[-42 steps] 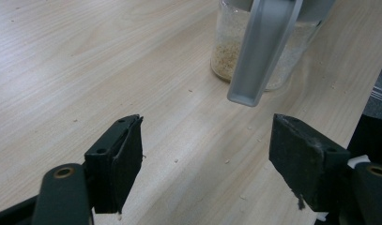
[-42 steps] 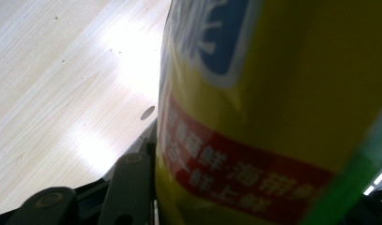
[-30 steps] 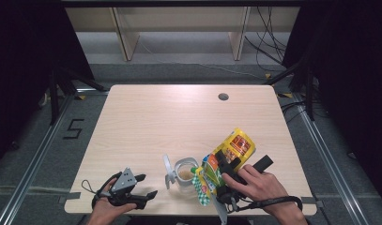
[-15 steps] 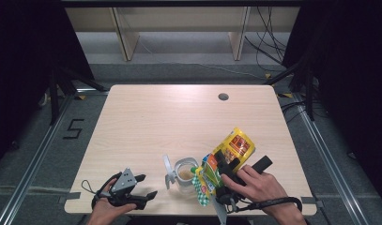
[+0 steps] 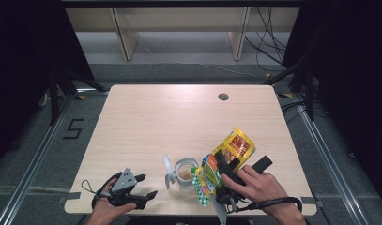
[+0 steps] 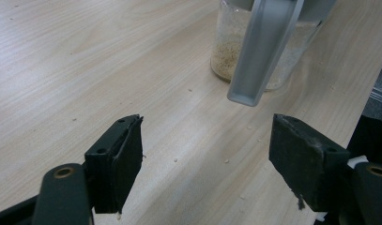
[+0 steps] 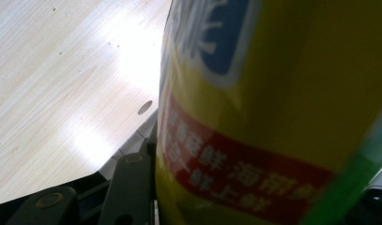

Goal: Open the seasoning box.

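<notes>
so the right gripper point(image 5: 222, 165) is clamped on a yellow snack bag point(image 5: 228, 152), holding it tilted with its lower, green-edged end hanging right over the glass jar point(image 5: 185, 173) near the front edge of the table point(image 5: 179, 117). the bag's long axis runs from up-right, away from the person, down-left toward the jar's mouth, so any pour goes that way, and the right hand is clearly the nearer one for it. the jar looks to have a bit of tan stuff in the bottom, and its grey lid point(image 5: 168, 171) is flipped up on the left side.

the left gripper point(image 5: 144, 186) sits well off to the left near the table edge, jaws spread wide with nothing between them, pointing at the jar; in the left gripper view the jar point(image 6: 263, 42) is ahead and a little right, lid flap hanging in front.

hard to tell: whether the bag is actually open at the low end, and the right gripper view is mostly blurry yellow packaging point(image 7: 273, 108), one jaw hidden behind it.
</notes>
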Available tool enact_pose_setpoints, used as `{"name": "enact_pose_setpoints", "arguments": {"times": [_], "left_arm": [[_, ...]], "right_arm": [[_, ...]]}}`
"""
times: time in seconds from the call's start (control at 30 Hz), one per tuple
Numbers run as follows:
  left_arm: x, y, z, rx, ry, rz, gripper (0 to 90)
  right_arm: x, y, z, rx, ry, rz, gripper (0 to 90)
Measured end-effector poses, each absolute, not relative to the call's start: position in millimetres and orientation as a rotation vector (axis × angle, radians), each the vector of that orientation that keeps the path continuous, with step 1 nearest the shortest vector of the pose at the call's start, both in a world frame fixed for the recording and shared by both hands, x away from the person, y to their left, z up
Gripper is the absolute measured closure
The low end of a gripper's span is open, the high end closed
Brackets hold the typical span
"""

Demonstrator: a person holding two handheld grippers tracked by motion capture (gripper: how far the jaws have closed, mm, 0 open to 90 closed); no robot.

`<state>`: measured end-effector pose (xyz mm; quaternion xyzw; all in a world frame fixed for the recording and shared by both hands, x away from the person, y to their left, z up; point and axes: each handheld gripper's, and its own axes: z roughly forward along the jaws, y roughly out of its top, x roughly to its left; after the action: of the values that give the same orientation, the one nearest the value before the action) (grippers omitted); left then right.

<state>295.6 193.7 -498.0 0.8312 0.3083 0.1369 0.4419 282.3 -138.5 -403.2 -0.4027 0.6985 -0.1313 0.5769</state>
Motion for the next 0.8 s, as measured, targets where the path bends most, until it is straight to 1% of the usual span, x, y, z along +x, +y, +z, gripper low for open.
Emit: {"name": "enact_pose_setpoints", "arguments": {"times": [0.23,0.27,0.3,0.6,0.63,0.67,0.7,0.8], "left_arm": [[296.0,193.2,-496.4,2.056,0.779,0.327,25.7],[298.0,194.5,-495.6,2.078,0.744,0.359,25.7],[295.5,193.0,-497.3,2.053,0.78,0.334,25.7],[295.7,193.6,-496.2,2.062,0.779,0.33,25.7],[298.0,194.6,-495.4,2.078,0.744,0.358,25.7],[298.0,194.6,-495.4,2.078,0.744,0.358,25.7],[295.2,193.2,-497.8,2.052,0.776,0.334,25.7],[295.9,192.9,-496.9,2.046,0.778,0.336,25.7]], "right_arm": [[282.7,-139.6,-403.3,-0.927,1.646,-0.297,59.2],[282.8,-139.6,-403.2,-0.926,1.647,-0.297,59.2],[282.9,-139.6,-403.2,-0.925,1.649,-0.297,59.2],[282.4,-139.5,-402.8,-0.937,1.641,-0.304,59.2],[282.5,-139.6,-402.8,-0.937,1.642,-0.302,59.2],[282.5,-139.6,-402.8,-0.937,1.642,-0.302,59.2],[282.5,-139.9,-403.3,-0.925,1.65,-0.297,59.3],[282.1,-139.4,-402.6,-0.938,1.641,-0.304,59.3]]}}
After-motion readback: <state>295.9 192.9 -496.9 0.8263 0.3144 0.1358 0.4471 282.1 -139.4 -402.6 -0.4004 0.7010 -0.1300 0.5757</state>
